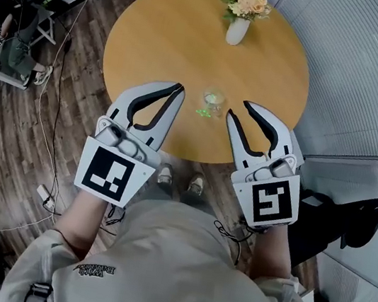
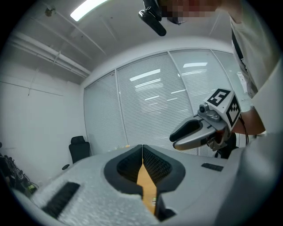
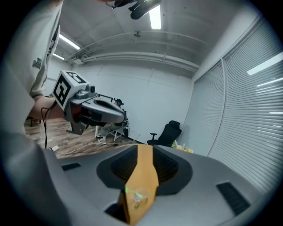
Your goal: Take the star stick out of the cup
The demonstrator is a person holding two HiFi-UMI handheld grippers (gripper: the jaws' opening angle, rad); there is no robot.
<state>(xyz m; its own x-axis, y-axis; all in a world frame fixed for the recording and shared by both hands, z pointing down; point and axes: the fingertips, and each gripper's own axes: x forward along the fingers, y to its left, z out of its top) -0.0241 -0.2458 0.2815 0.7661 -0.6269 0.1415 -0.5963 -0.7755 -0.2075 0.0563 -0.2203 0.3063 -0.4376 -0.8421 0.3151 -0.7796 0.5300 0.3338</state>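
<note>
Now | left gripper: shut, empty, left of cup | right gripper: partly open, empty, right of cup | star stick: at cup | risk: jaw bump topples cup

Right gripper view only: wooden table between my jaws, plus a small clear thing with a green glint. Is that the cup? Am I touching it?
Observer: Yes, the clear cup with the green star stick; the head view shows the right gripper just beside it, not touching.
Operator: And my other hand?
Observer: The left gripper is on the cup's other side, also clear of it.
Operator: Open?
Observer: No; the left gripper view shows its jaws shut, nothing between them.
</note>
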